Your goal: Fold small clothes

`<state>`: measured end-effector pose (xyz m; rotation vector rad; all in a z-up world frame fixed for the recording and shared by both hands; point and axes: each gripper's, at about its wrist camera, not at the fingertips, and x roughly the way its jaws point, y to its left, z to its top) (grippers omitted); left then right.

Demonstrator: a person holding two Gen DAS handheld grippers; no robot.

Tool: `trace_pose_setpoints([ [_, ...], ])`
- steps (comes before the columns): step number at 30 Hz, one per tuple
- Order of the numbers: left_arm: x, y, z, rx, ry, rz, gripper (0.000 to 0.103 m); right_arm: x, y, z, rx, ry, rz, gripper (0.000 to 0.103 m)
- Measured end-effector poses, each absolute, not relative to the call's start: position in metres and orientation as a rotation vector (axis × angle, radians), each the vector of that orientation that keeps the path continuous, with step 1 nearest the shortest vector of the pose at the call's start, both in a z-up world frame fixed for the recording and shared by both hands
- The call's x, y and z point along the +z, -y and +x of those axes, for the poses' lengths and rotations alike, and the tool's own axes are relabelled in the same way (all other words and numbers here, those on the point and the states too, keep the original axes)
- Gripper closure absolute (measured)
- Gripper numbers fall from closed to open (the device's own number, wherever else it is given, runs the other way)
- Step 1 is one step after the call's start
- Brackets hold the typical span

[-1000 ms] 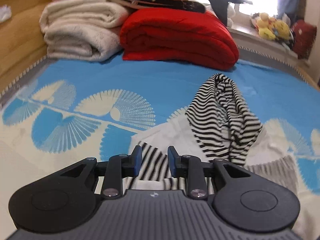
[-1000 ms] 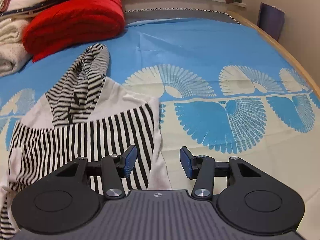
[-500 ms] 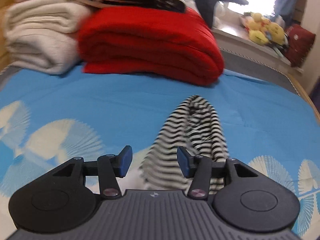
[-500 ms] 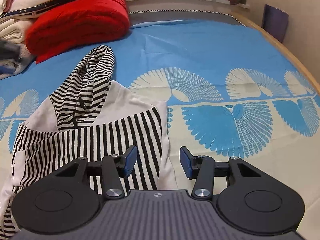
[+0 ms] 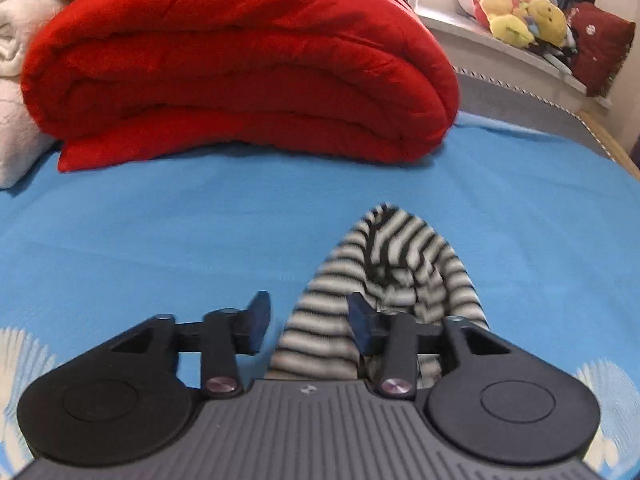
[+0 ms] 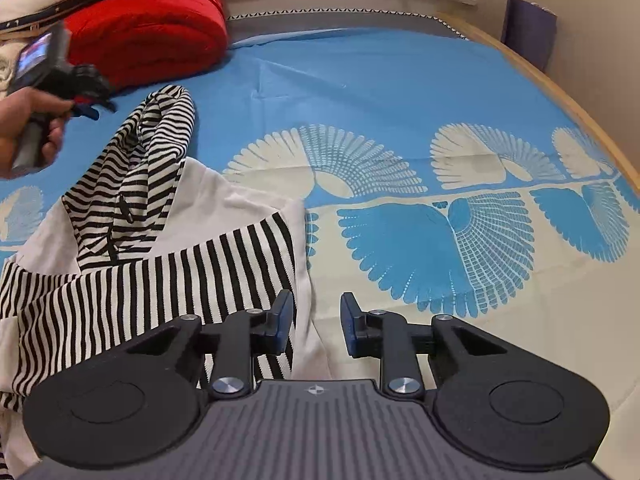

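Striped hoodie (image 6: 132,248) lies spread on the blue bedspread (image 6: 360,80), its hood reaching toward twelve o'clock and the red folded quilt (image 5: 240,76) well beyond it. Compared with a second ago, my left gripper (image 5: 306,322) has travelled from the garment's lower body up to the hood (image 5: 384,264), which now sits at about one o'clock from my fingertips; its jaws stand apart, wider than they did then, with the hood's left edge between them but nothing pinched. In the right wrist view my left hand (image 6: 28,128) shows at ten o'clock, just beside the hood tip. My right gripper (image 6: 316,326) has barely shifted, hovering at the hoodie's right edge; its jaws have just been closing, yet a gap remains and the white hem (image 6: 308,300) lies under them, unpinched. I judge this sets up folding the hood down onto the body. The cloth looks soft and thin, white panels with black stripes, rumpled at the sleeve.
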<state>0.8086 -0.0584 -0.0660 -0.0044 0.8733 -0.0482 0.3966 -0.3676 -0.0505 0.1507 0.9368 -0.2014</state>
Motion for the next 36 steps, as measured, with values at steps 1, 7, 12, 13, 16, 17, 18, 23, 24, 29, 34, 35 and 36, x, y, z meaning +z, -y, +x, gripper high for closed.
trace_pose_setpoints([
  [1,-0.071,0.060,0.816,-0.046,-0.877,-0.009,0.048,-0.053,0.367,0.398,-0.201,-0.945,0.146,0.076],
  [7,-0.095,0.075,0.847,-0.044,-0.926,-0.022,0.049,-0.059,0.366,0.405,-0.212,-0.957,0.136,0.076],
  [12,-0.102,0.090,0.848,-0.068,-0.939,0.085,0.102,-0.060,0.366,0.403,-0.207,-0.961,0.140,0.076],
  [13,-0.099,0.090,0.844,-0.061,-0.924,0.107,0.102,-0.059,0.367,0.404,-0.209,-0.960,0.144,0.076],
  [16,-0.075,0.084,0.819,-0.086,-0.875,0.097,0.102,-0.051,0.373,0.404,-0.215,-0.943,0.167,0.076],
  [17,-0.063,0.080,0.804,-0.110,-0.854,0.097,0.102,-0.047,0.374,0.403,-0.214,-0.932,0.173,0.076],
  [18,-0.050,0.078,0.784,-0.140,-0.821,0.109,0.102,-0.043,0.375,0.403,-0.212,-0.918,0.179,0.076],
  [23,0.010,0.061,0.649,-0.349,-0.692,0.167,0.102,-0.031,0.379,0.396,-0.212,-0.887,0.223,0.076],
  [24,0.020,0.056,0.612,-0.381,-0.670,0.178,0.102,-0.029,0.380,0.394,-0.211,-0.884,0.236,0.076],
  [29,0.052,0.025,0.435,-0.517,-0.628,0.214,0.102,-0.016,0.379,0.385,-0.211,-0.846,0.277,0.076],
  [34,0.048,-0.005,0.346,-0.540,-0.784,0.273,0.084,-0.009,0.371,0.376,-0.178,-0.809,0.298,0.075],
  [35,0.053,-0.013,0.344,-0.507,-0.779,0.218,0.079,-0.009,0.368,0.375,-0.163,-0.805,0.312,0.075],
  [36,0.058,-0.025,0.347,-0.457,-0.771,0.121,0.069,-0.010,0.366,0.375,-0.146,-0.802,0.334,0.075],
])
